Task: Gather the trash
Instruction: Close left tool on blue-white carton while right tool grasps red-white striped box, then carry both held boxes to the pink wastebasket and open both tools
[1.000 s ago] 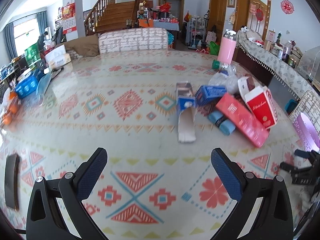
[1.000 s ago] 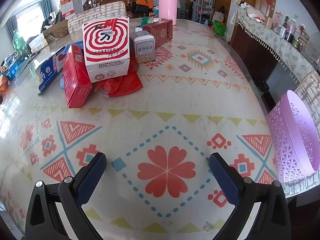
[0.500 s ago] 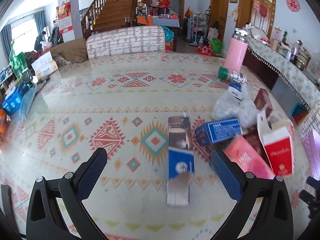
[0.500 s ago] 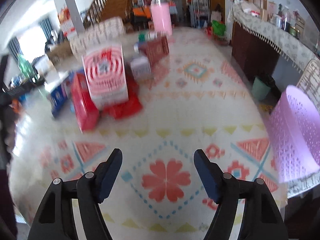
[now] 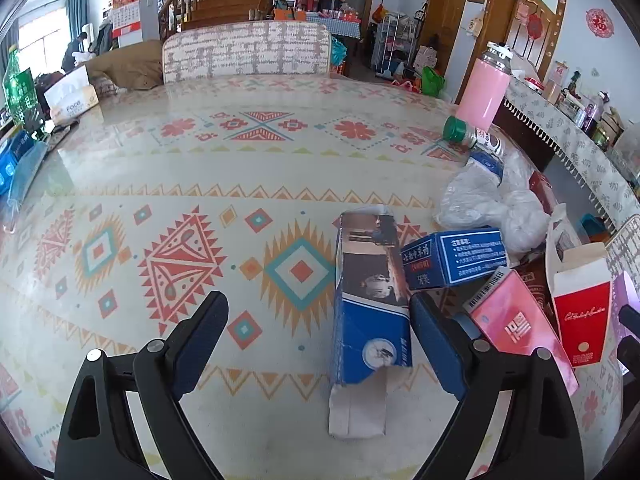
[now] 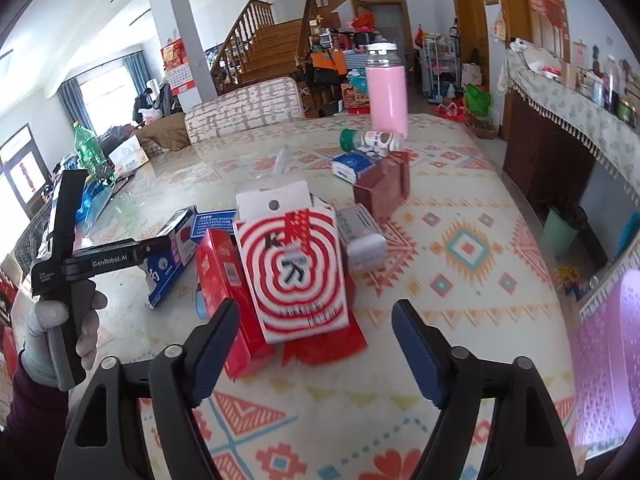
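A flattened blue carton (image 5: 372, 300) lies on the patterned tablecloth, inside my left gripper (image 5: 316, 300) and close to its right finger. The jaws are closing and the pads do not press on the carton. Right of it is a heap: a small blue box (image 5: 452, 258), a pink-red box (image 5: 516, 320), an open red carton (image 5: 580, 304) and a clear plastic bag (image 5: 488, 200). My right gripper (image 6: 316, 306) hovers above the table with its jaws opening and nothing held. A red-and-white ringed box (image 6: 292, 268) stands just ahead of it, beside a red box (image 6: 224, 280).
A pink perforated basket (image 6: 612, 360) sits at the table's right edge. A pink flask (image 5: 484, 92) and a green-capped jar (image 5: 472, 136) stand at the far right. A gloved hand holds the left gripper (image 6: 100, 256) at the left of the right wrist view. A tissue box (image 5: 72, 100) is far left.
My left gripper came forward onto the blue carton and its jaws narrowed. My right gripper rose and tipped up, its jaws narrowed then widened slightly, and the left gripper came into its view.
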Motion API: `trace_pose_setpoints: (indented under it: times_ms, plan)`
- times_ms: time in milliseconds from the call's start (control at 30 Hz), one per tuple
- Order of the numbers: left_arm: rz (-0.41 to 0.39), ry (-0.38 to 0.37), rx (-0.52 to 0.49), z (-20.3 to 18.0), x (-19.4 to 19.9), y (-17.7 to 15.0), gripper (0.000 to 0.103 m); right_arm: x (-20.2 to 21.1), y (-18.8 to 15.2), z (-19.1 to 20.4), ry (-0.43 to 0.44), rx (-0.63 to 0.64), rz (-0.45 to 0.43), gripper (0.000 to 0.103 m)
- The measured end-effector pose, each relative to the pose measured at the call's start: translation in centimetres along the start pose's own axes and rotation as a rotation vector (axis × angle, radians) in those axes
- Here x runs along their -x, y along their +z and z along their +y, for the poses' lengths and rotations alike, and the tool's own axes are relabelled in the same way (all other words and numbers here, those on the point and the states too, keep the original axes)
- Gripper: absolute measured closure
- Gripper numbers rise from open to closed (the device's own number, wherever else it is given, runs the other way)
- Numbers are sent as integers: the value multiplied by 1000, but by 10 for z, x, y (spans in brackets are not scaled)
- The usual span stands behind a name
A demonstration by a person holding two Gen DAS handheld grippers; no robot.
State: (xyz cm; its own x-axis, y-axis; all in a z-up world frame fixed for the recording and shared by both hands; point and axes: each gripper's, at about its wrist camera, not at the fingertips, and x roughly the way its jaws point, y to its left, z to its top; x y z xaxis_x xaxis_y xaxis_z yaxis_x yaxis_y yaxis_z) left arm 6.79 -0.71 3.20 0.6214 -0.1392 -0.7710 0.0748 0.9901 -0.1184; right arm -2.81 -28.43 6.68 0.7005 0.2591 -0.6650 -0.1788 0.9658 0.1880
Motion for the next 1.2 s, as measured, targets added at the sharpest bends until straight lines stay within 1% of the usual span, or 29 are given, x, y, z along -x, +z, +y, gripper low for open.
trace_pose_setpoints:
  times_ms: [100, 200, 233, 267, 300, 333, 400, 433, 533, 567, 733, 867, 1100, 1200]
  plan:
    - [10, -21, 6, 1, -4, 0, 13, -11, 7, 6, -25, 28, 7, 17]
    - [29, -49, 5, 0, -7, -2, 29, -22, 9, 6, -32, 31, 26, 17]
    - [38, -59, 5, 0, -8, -2, 42, -24, 10, 7, -39, 35, 28, 17]
    - [51, -70, 6, 0, -10, -3, 59, -27, 11, 9, -43, 41, 27, 17]
    - [70, -88, 12, 0, -12, -4, 69, -27, 12, 9, -44, 44, 28, 17]
    - [83, -100, 19, 1, -13, -5, 74, -30, 13, 12, -49, 52, 31, 17]
    - [78, -97, 19, 2, -11, -7, 74, -35, 15, 16, -58, 68, 36, 17]
    - [71, -94, 14, 2, -8, -8, 74, -37, 15, 20, -65, 78, 38, 19]
    - [43, -110, 24, 5, 4, -10, 74, -42, 16, 29, -88, 110, 49, 32]
    - [35, -113, 28, 6, 7, -11, 74, -43, 16, 32, -96, 118, 51, 34]
    - [-9, -133, 44, 8, 24, -11, 74, -37, 12, 42, -104, 135, 44, 37]
    - [-39, -138, 39, 5, 32, -12, 74, -23, 10, 47, -96, 124, 21, 37]
    - [-80, -142, 47, 7, 41, -12, 74, 21, 0, 45, -108, 108, -31, 37]
    - [-100, -143, 46, 6, 44, -13, 74, 41, -10, 38, -118, 89, -42, 37]
